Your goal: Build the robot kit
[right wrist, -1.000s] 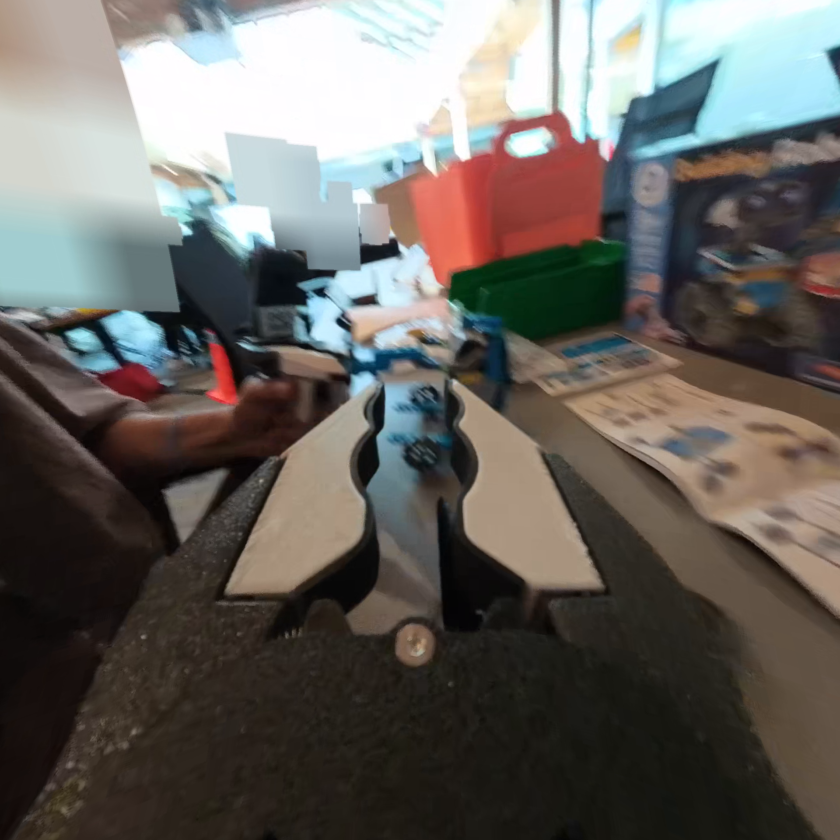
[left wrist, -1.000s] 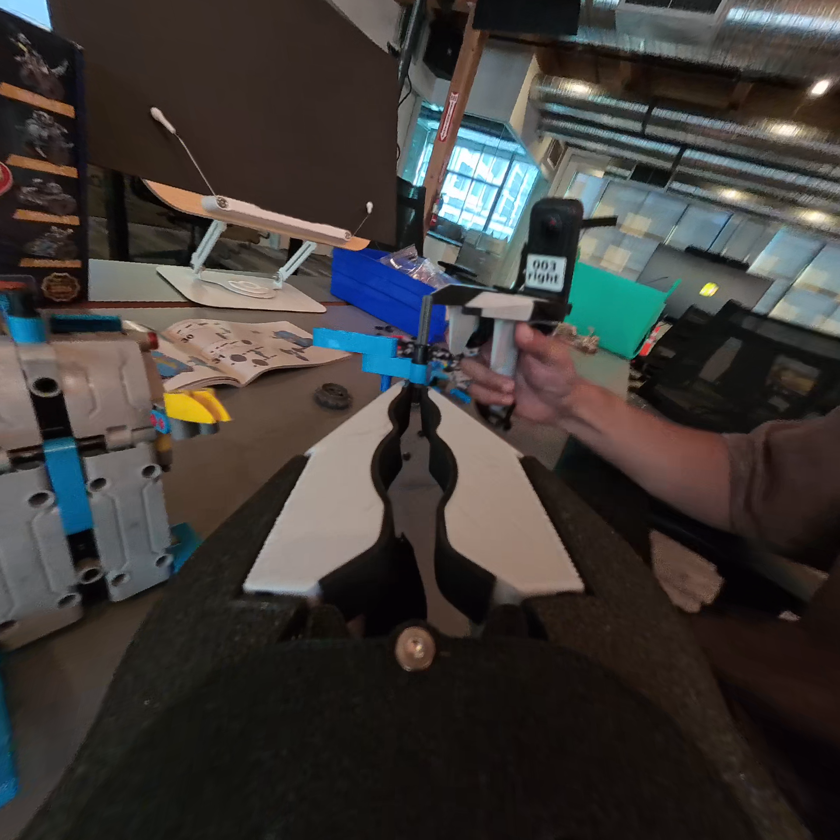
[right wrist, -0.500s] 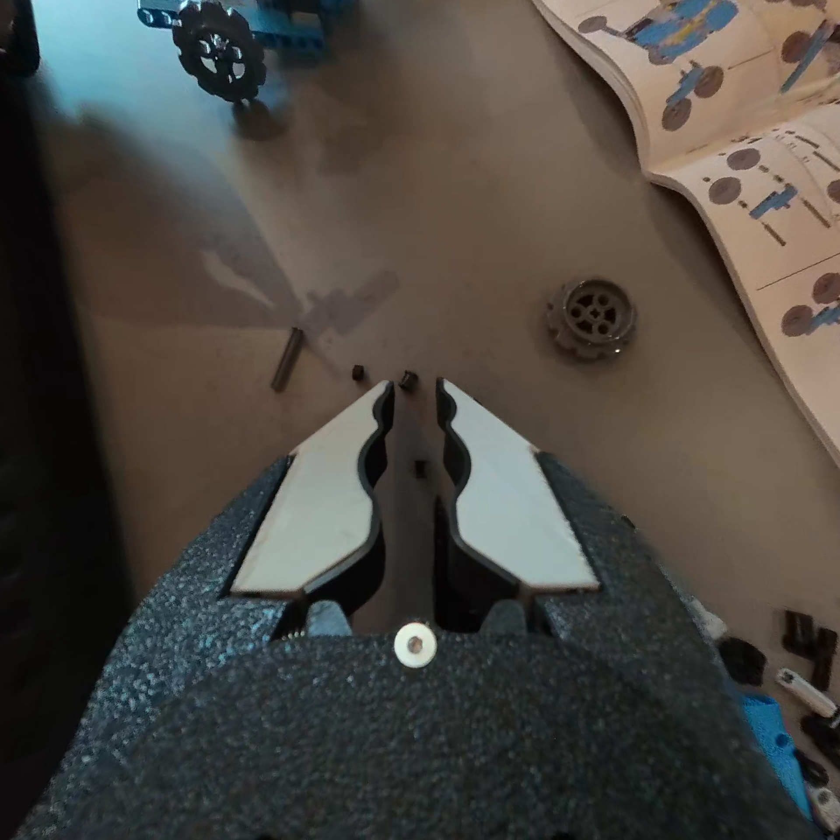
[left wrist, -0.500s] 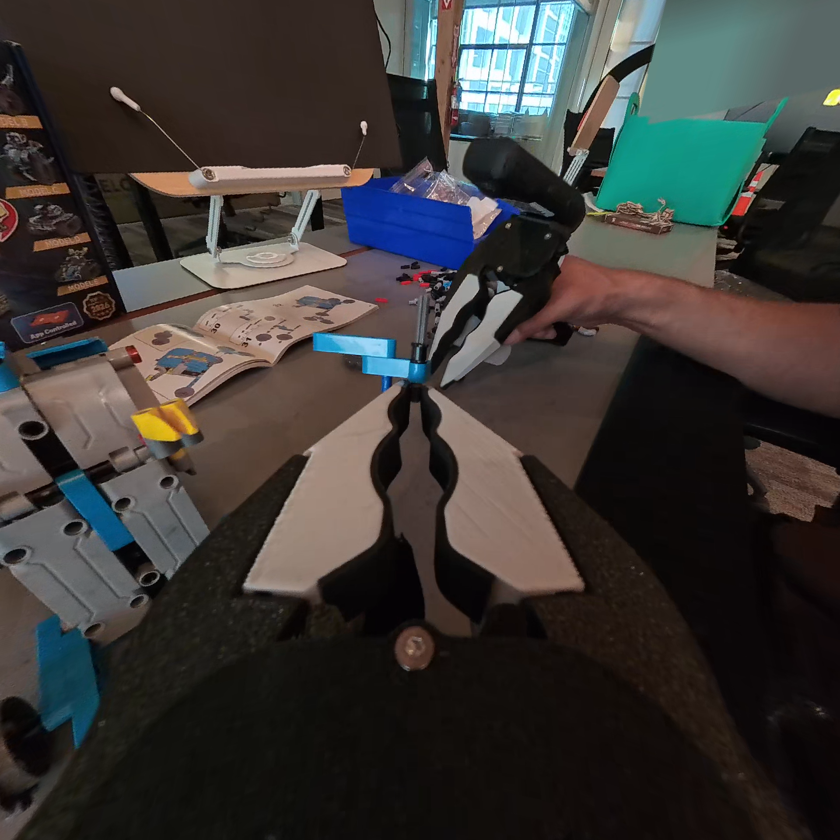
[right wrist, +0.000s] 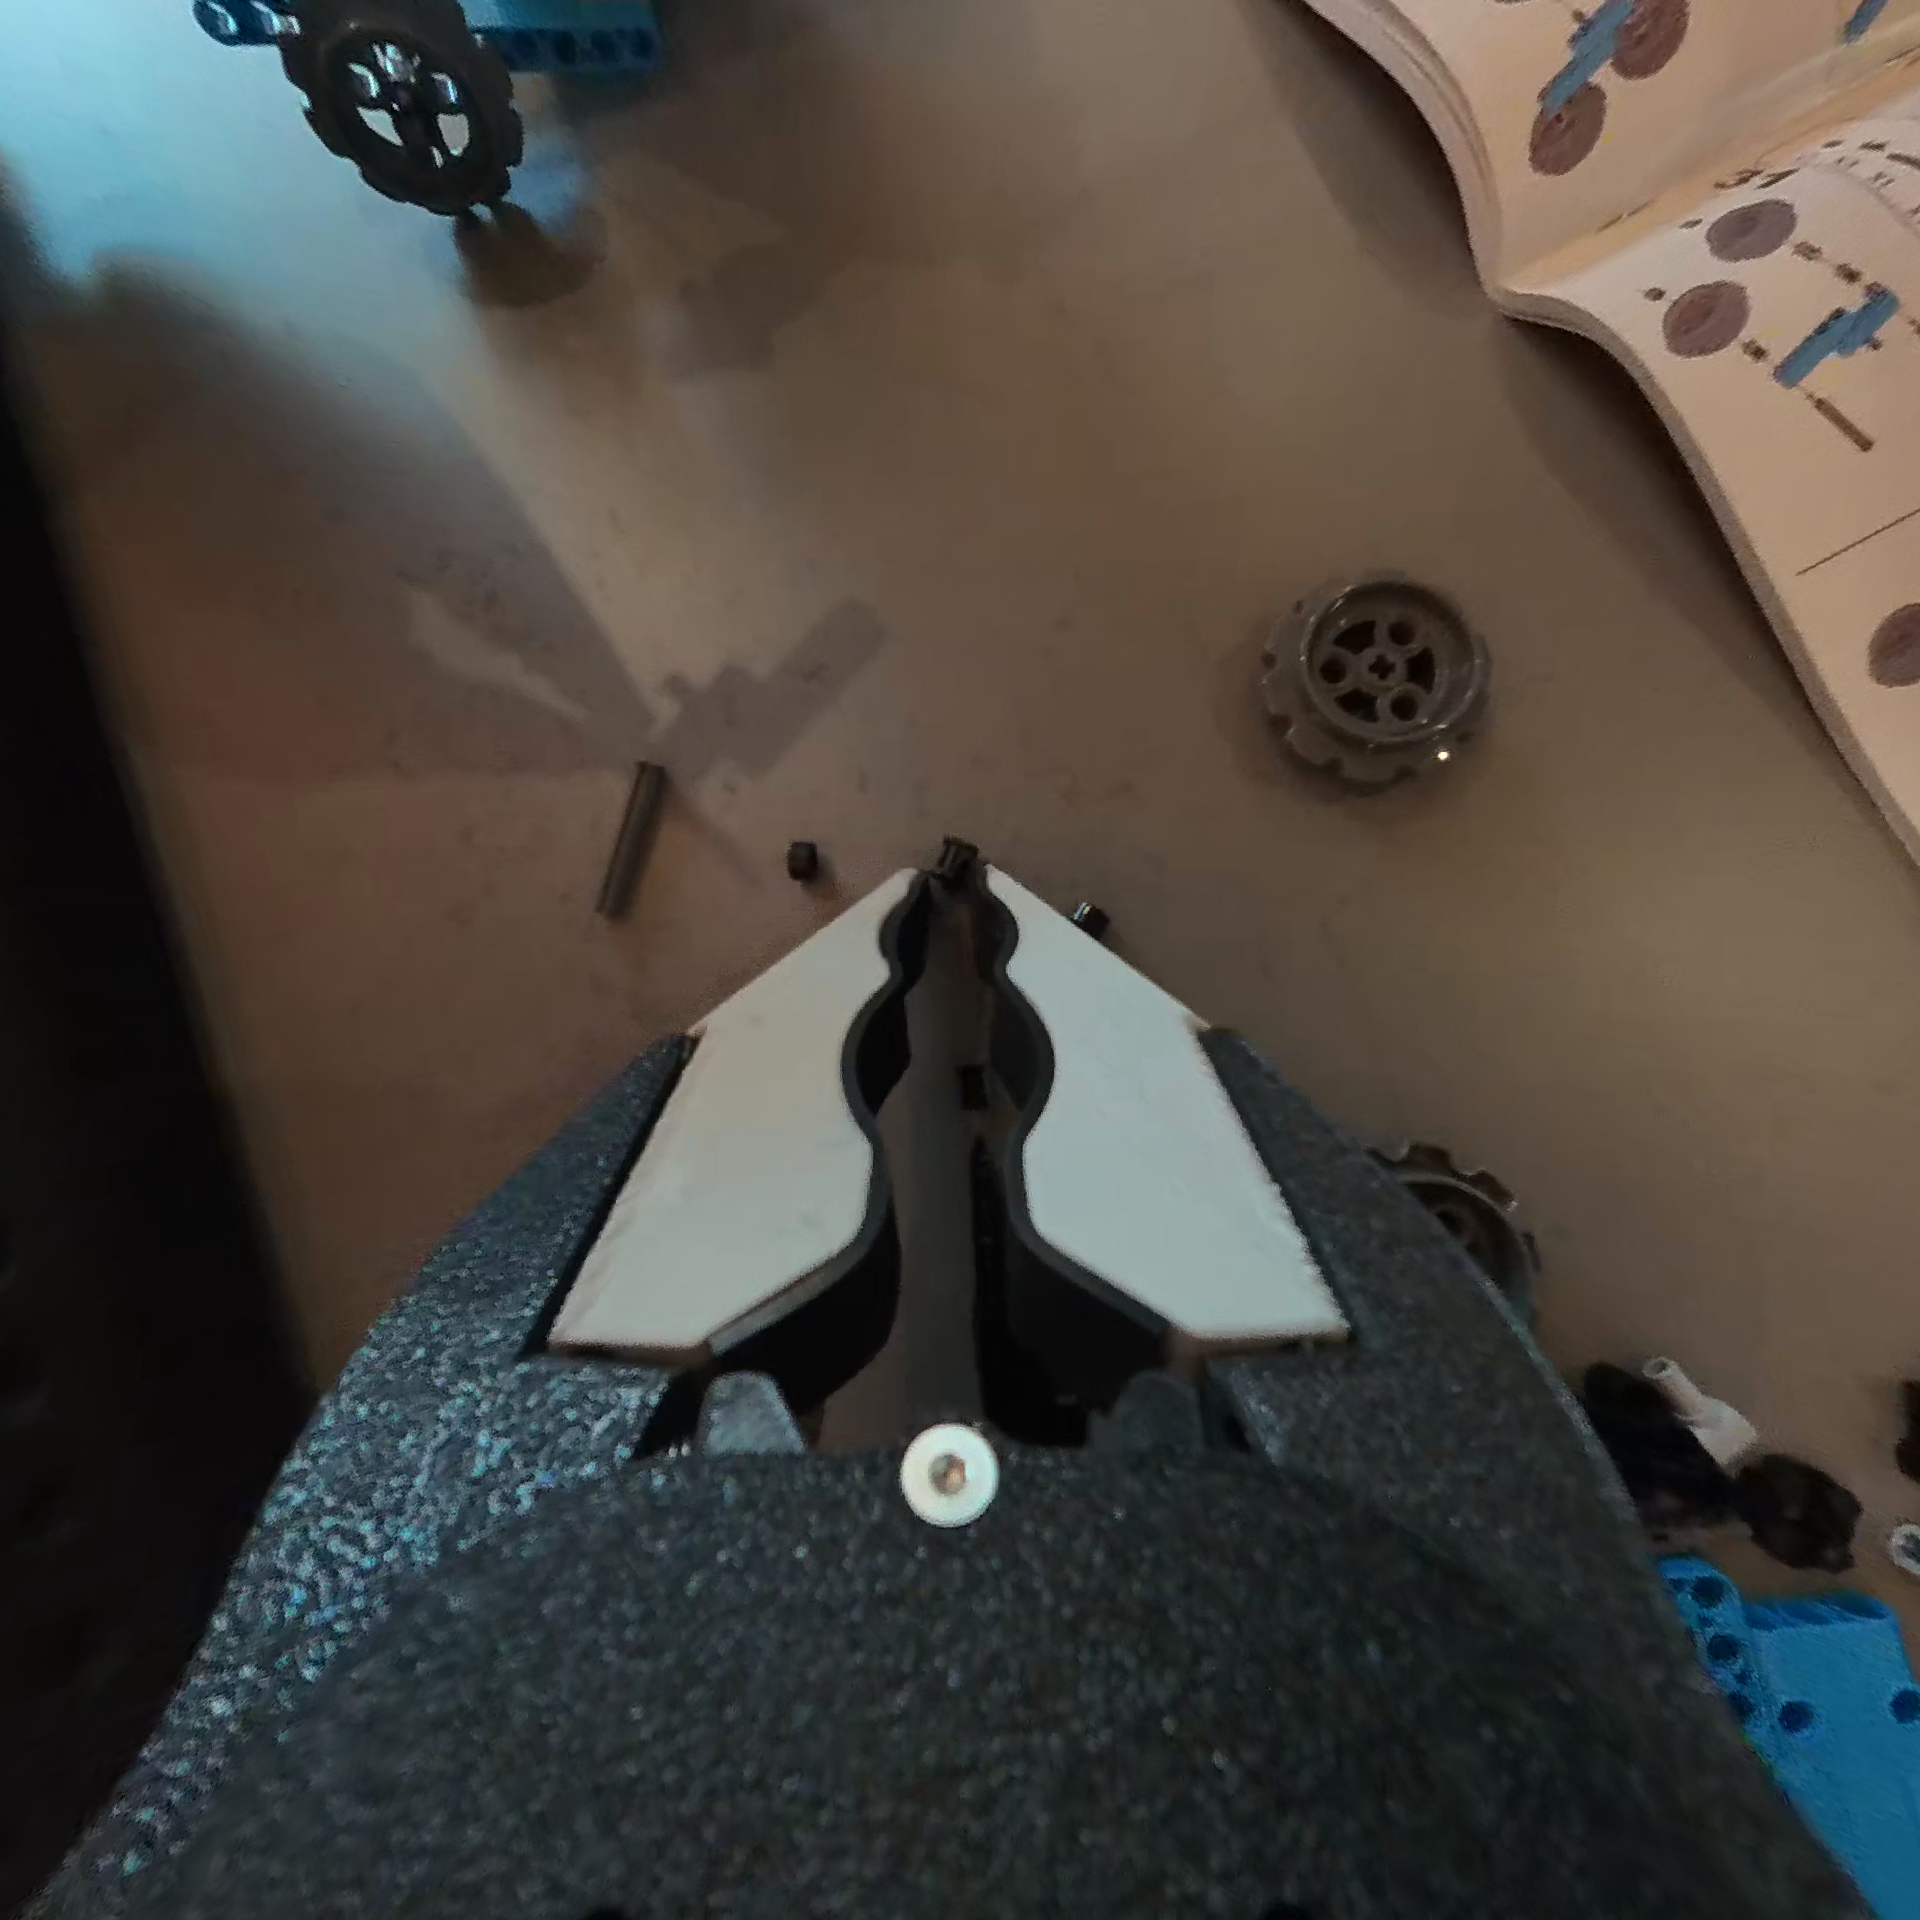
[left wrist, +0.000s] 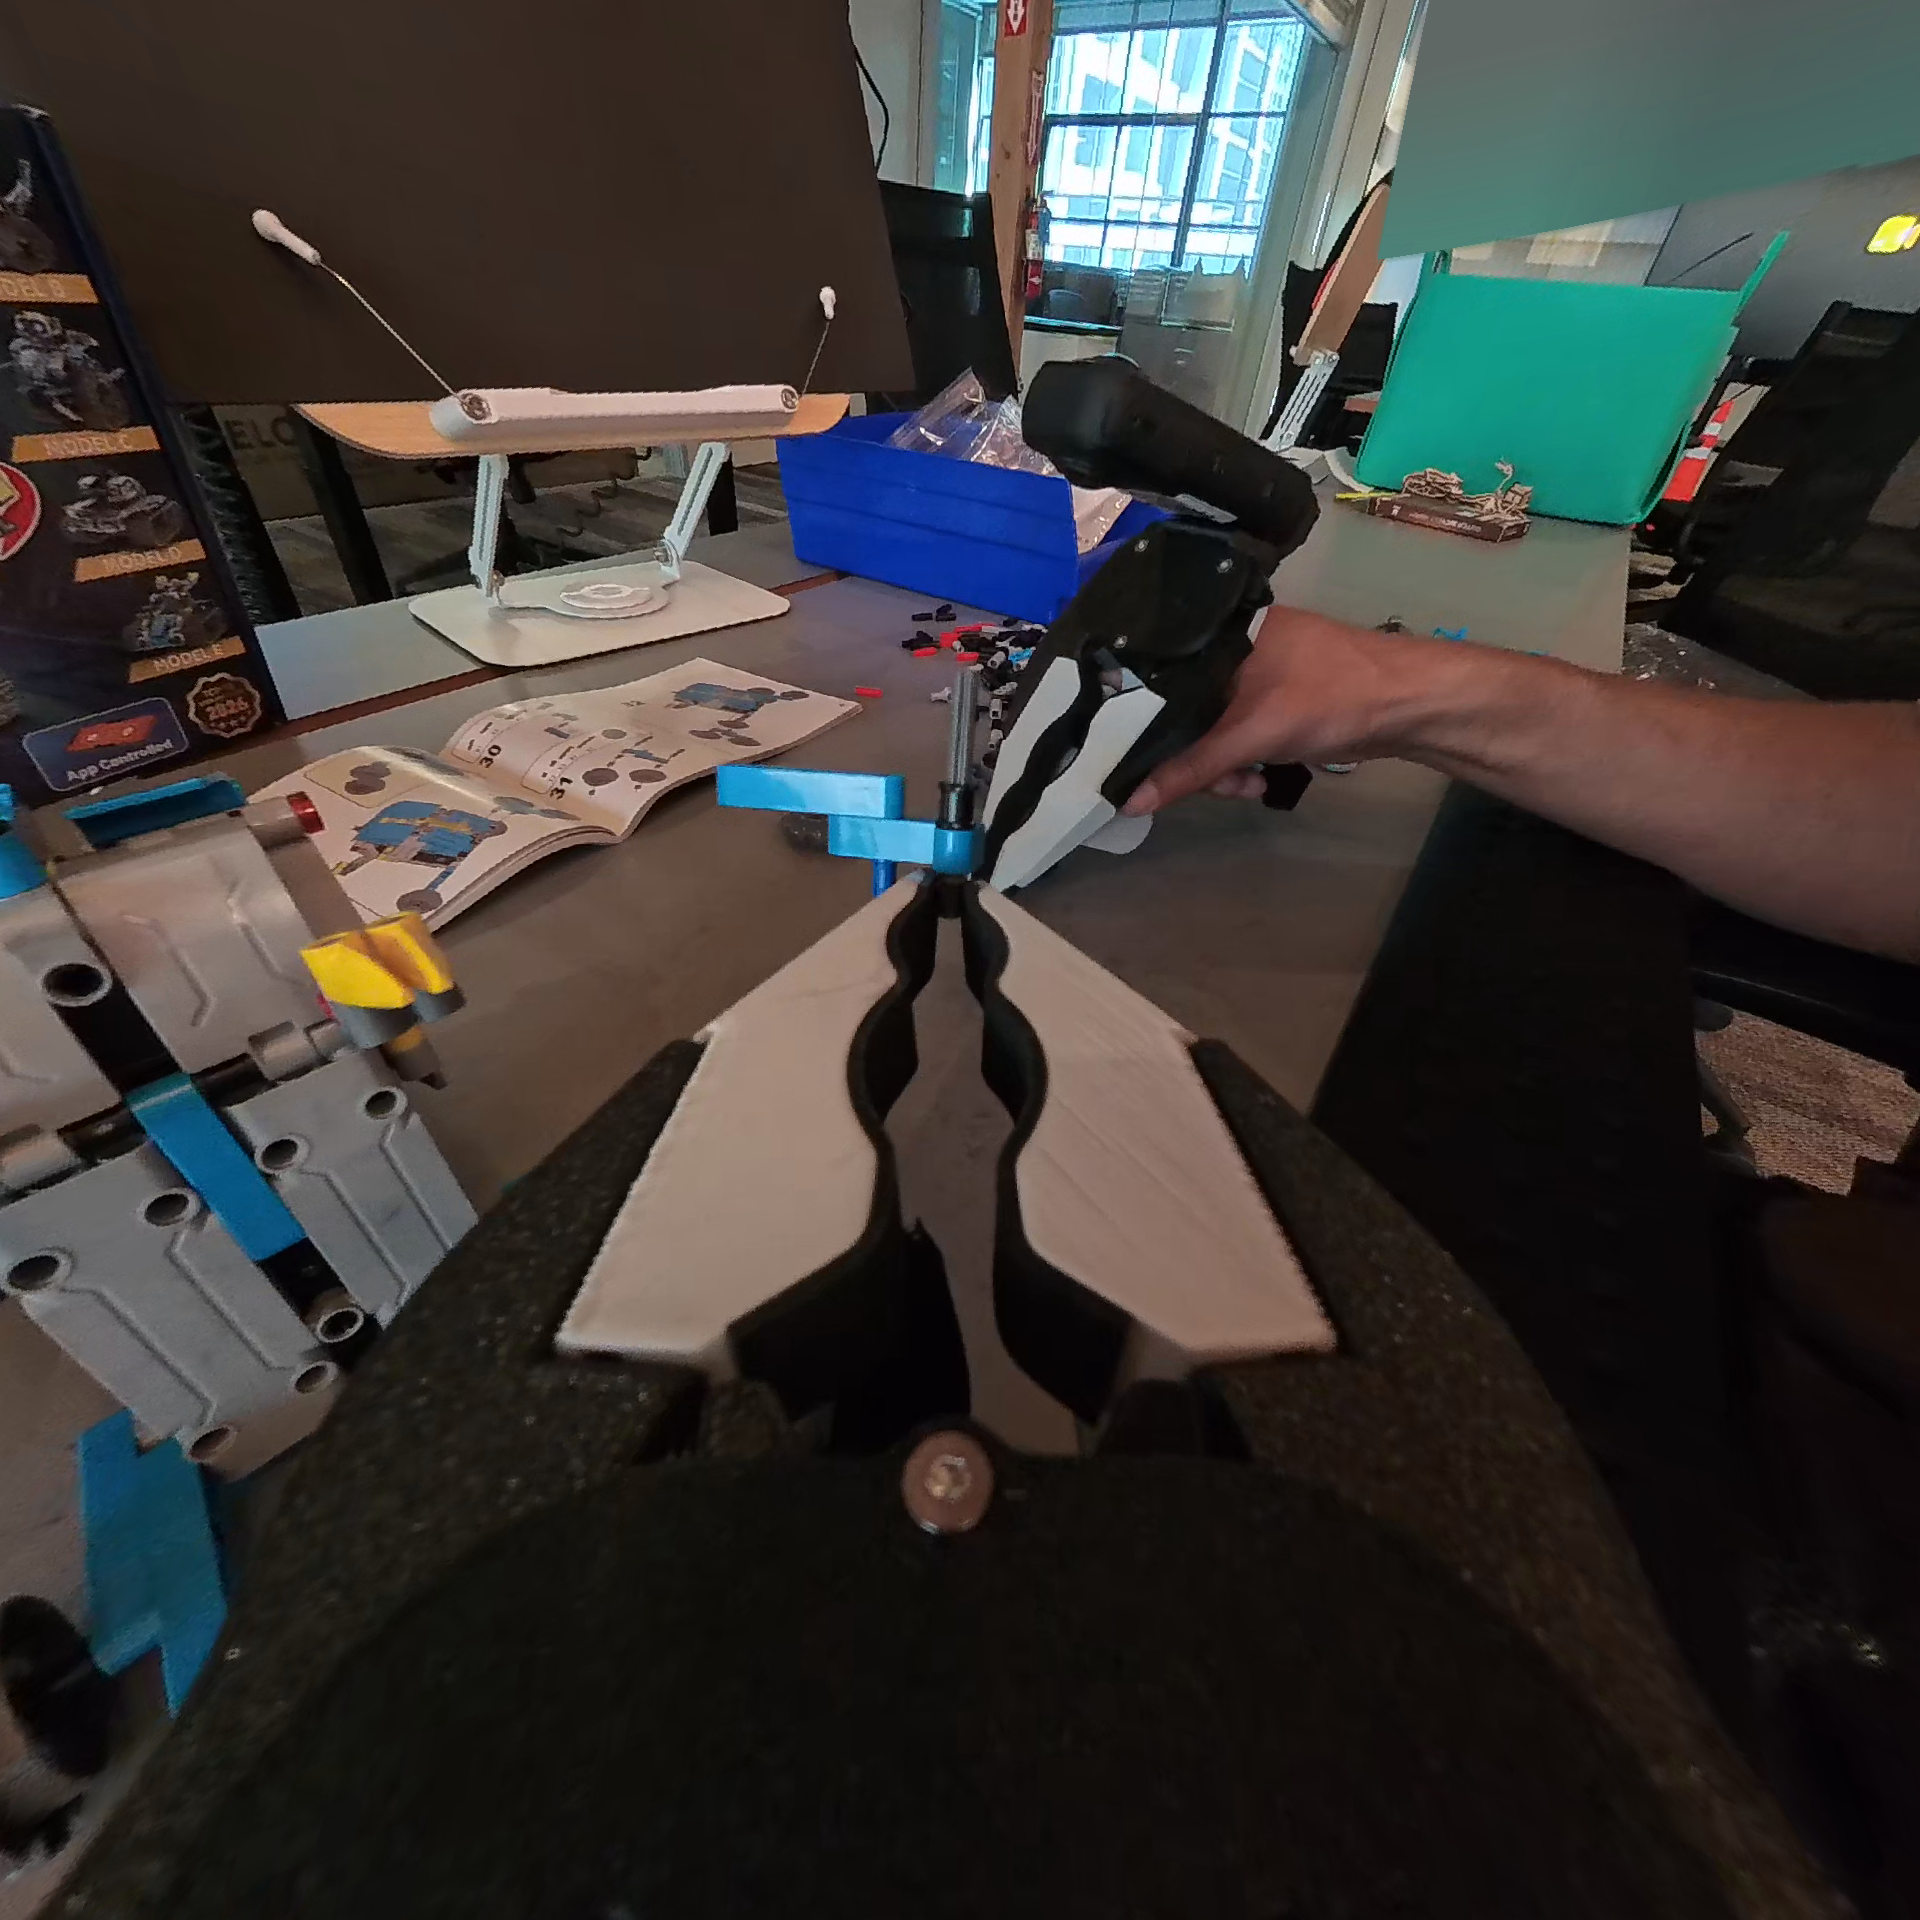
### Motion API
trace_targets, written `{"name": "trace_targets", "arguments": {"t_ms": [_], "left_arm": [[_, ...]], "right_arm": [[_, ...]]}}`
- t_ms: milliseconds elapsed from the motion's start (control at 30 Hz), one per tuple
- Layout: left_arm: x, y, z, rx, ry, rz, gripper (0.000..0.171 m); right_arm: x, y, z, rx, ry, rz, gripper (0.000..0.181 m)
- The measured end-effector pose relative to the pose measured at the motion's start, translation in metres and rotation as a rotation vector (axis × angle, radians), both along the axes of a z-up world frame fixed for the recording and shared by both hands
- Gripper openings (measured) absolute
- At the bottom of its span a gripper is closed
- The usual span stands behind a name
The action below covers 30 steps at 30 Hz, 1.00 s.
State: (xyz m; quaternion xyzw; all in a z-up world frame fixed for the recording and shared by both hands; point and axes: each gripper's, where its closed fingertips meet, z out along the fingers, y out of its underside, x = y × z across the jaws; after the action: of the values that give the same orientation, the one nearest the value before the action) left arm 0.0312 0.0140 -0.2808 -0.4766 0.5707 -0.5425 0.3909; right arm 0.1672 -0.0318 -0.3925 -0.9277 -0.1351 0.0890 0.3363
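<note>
My left gripper [left wrist: 945,894] is shut on a blue beam assembly [left wrist: 831,810] with a grey axle [left wrist: 958,727] standing up from it, held above the table. My right gripper [right wrist: 951,878], also in the left wrist view [left wrist: 1049,831], points down at the table just right of that axle. Its jaws are closed on a small black piece [right wrist: 951,857] at the tips. Two more small black pieces [right wrist: 800,860] [right wrist: 1089,914] and a loose grey axle [right wrist: 632,840] lie beside the tips. A grey toothed wheel [right wrist: 1374,686] lies to the right.
A grey-and-blue model [left wrist: 156,1091] with a yellow part [left wrist: 374,971] stands at the left. An open booklet [left wrist: 582,769], white stand [left wrist: 603,520], blue bin [left wrist: 935,520] and scattered small parts [left wrist: 966,639] lie behind. A black wheel on a blue beam [right wrist: 416,94] and a blue part [right wrist: 1787,1704] are near the right gripper. My right fingertips sit around 20 centimeters from my left ones. My right tips are roughly 7 centimeters from the grey toothed wheel [right wrist: 1374,686].
The right gripper swung down from level to point at the table, then its jaws closed on a small black piece. The left gripper kept hold of the blue assembly.
</note>
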Motion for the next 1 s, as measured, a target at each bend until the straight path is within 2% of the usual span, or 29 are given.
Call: {"name": "trace_targets", "arguments": {"t_ms": [133, 200, 267, 367, 500, 567, 633, 767, 1000], "left_arm": [[0.001, -0.001, -0.001, 0.013, 0.004, 0.004, 0.003], [0.001, -0.002, -0.002, 0.024, 0.006, 0.006, 0.003], [0.002, -0.003, -0.003, 0.035, 0.012, 0.005, 0.003], [0.002, -0.003, -0.003, 0.043, 0.013, 0.006, 0.003], [0.002, -0.003, -0.003, 0.042, 0.012, 0.007, 0.003], [0.002, -0.003, -0.003, 0.045, 0.012, 0.008, 0.003], [0.002, -0.003, -0.004, 0.046, 0.014, 0.007, 0.003], [0.003, -0.004, -0.004, 0.046, 0.020, 0.006, 0.003], [0.002, -0.005, -0.004, 0.051, 0.017, 0.003, 0.003]], "right_arm": [[-0.002, 0.000, 0.001, 0.008, 0.000, 0.021, 0.000], [-0.016, 0.004, 0.017, 0.097, 0.044, 0.070, 0.000], [-0.020, 0.010, 0.032, 0.150, 0.053, 0.054, 0.000], [-0.014, 0.008, 0.021, 0.098, -0.030, 0.045, 0.001], [-0.016, -0.004, 0.017, 0.077, -0.080, 0.134, 0.001], [0.009, -0.021, 0.008, -0.037, -0.252, 0.141, 0.000], [0.016, -0.041, 0.006, -0.131, -0.291, 0.185, 0.000], [-0.003, -0.082, 0.012, -0.356, -0.061, 0.231, 0.001], [0.004, -0.129, 0.012, -0.757, 0.045, 0.236, 0.000]]}}
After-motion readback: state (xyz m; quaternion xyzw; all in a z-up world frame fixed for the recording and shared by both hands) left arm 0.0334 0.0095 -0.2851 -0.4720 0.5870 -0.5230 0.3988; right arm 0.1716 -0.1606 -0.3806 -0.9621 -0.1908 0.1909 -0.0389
